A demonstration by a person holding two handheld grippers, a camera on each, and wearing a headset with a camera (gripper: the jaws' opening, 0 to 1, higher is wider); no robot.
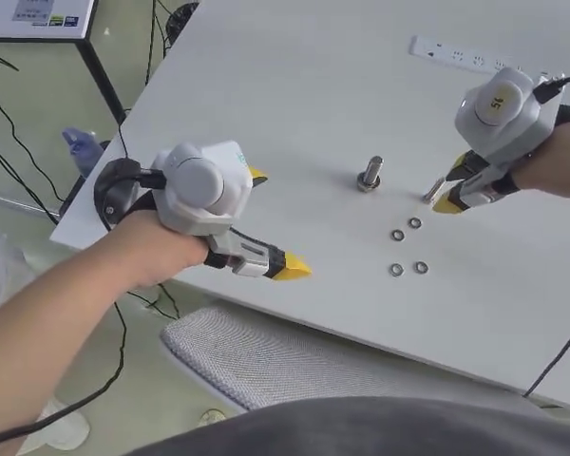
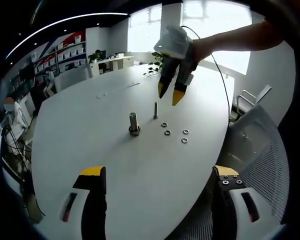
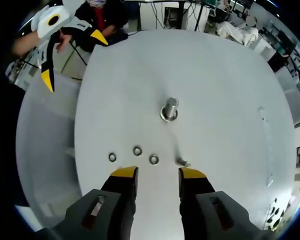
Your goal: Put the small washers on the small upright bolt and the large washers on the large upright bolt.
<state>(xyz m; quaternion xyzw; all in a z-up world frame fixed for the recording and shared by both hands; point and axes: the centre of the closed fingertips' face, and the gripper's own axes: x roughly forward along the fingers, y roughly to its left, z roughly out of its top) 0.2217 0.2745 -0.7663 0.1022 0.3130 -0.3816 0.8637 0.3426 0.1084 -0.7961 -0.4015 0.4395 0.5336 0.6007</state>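
Note:
On the white table the large upright bolt stands mid-table. The thin small bolt stands to its right. Several loose washers lie flat in front of the bolts. My right gripper hovers open over the small bolt and washers, with nothing between its fingers. Near the table's front left edge, well away from the bolts, my left gripper is spread wide open and empty.
A white power strip lies at the far right of the table. A grey mesh chair sits just below the table's near edge. Cables and a black table leg are on the floor at left.

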